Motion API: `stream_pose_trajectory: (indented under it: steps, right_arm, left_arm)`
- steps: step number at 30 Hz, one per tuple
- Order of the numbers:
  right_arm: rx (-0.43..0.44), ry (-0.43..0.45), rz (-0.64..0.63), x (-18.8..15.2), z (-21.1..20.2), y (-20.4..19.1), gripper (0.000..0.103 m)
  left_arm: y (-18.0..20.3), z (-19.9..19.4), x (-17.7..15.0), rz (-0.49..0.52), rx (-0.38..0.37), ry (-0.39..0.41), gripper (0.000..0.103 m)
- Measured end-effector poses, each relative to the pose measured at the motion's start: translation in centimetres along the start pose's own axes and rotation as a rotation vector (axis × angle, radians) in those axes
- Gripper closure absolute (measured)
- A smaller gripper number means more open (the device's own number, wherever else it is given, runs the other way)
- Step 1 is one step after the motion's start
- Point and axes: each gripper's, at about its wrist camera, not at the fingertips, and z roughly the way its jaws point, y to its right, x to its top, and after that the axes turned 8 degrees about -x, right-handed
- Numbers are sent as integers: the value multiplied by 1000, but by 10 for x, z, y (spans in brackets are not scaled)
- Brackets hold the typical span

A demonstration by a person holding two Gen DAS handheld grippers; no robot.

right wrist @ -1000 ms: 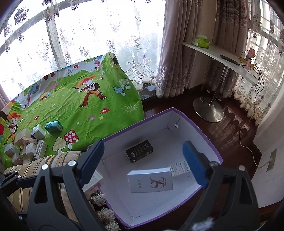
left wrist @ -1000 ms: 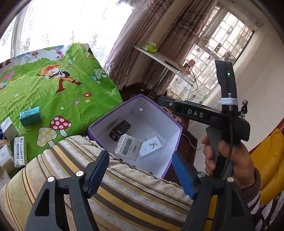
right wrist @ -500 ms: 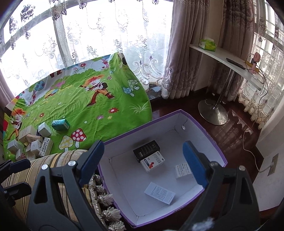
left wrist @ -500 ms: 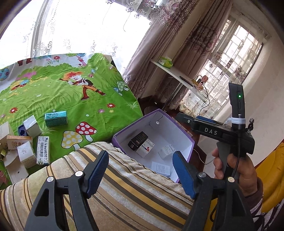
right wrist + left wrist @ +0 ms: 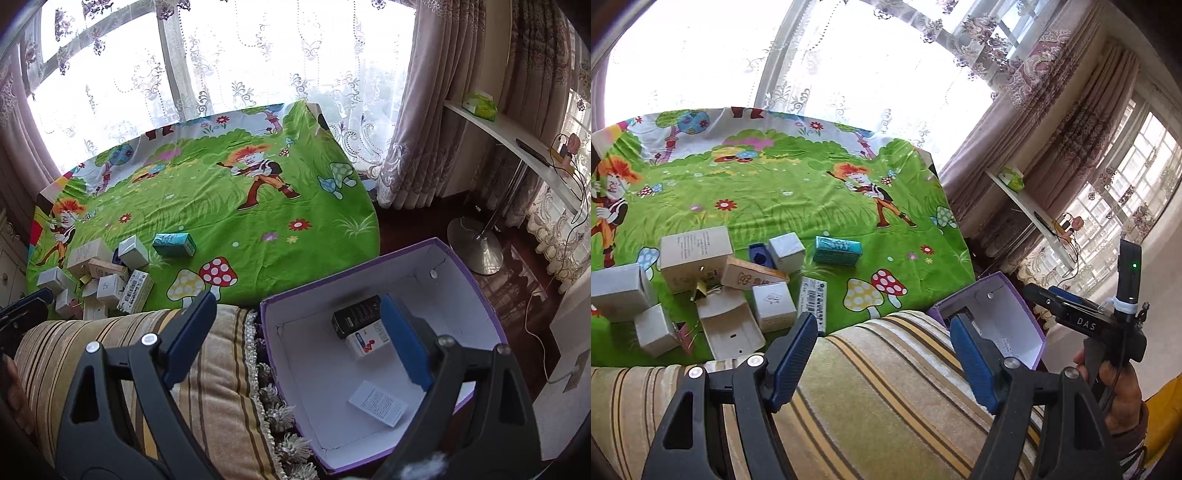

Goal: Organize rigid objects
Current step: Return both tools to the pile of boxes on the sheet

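Note:
A purple box (image 5: 476,288) with a white inside stands on the floor at the right. It holds a black box (image 5: 354,315), a white box (image 5: 365,341) and a white leaflet (image 5: 378,402). Several small cartons (image 5: 694,254) and a teal box (image 5: 837,251) lie on the green cartoon cloth (image 5: 798,192). My left gripper (image 5: 882,354) is open and empty above a striped cushion (image 5: 886,398). My right gripper (image 5: 295,339) is open and empty, over the cushion edge and the purple box (image 5: 1015,306).
The right gripper's body and the hand holding it (image 5: 1108,332) show at the right of the left wrist view. A white shelf (image 5: 517,144) on a metal stand (image 5: 476,247) stands by the curtains. A cable (image 5: 535,325) lies on the dark floor.
The left gripper has swung left, from over the purple box to facing the pile of cartons. The right gripper has moved back and left. More items lie in the box than a second ago.

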Motion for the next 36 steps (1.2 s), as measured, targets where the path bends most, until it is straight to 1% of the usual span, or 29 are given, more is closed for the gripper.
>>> stream_pose_trajectory:
  steps: [3,7,13,16,19,23,28,29,33,36]
  right_arm:
    - [38,-7,-27,3,3,-18,11]
    - [102,-22,-64,5,7,-45,11]
    - [177,-43,-113,10,14,-85,11]
    - [196,-52,-143,13,17,-104,11]
    - [221,-68,-166,16,22,-122,11]
    - [241,-91,-196,19,32,-145,11]
    - [276,-153,-215,21,49,-171,11]
    - [272,-164,-220,21,53,-176,11]
    - [282,-202,-221,22,67,-189,11]
    - [300,-230,-209,23,78,-197,11]
  left_arm:
    - [-30,-19,2,-53,56,27,28]
    - [-67,-39,0,-112,136,43,28]
    - [-116,-54,-4,-237,208,35,28]
    - [-137,-57,-3,-319,228,15,28]
    - [-155,-58,1,-378,237,-2,28]
    - [-172,-52,7,-437,237,-28,28]
    - [-191,-35,13,-496,250,-71,28]
    - [-194,-31,14,-512,249,-82,28]
    - [-208,-15,10,-564,249,-121,28]
    - [-216,-4,6,-586,270,-145,28]
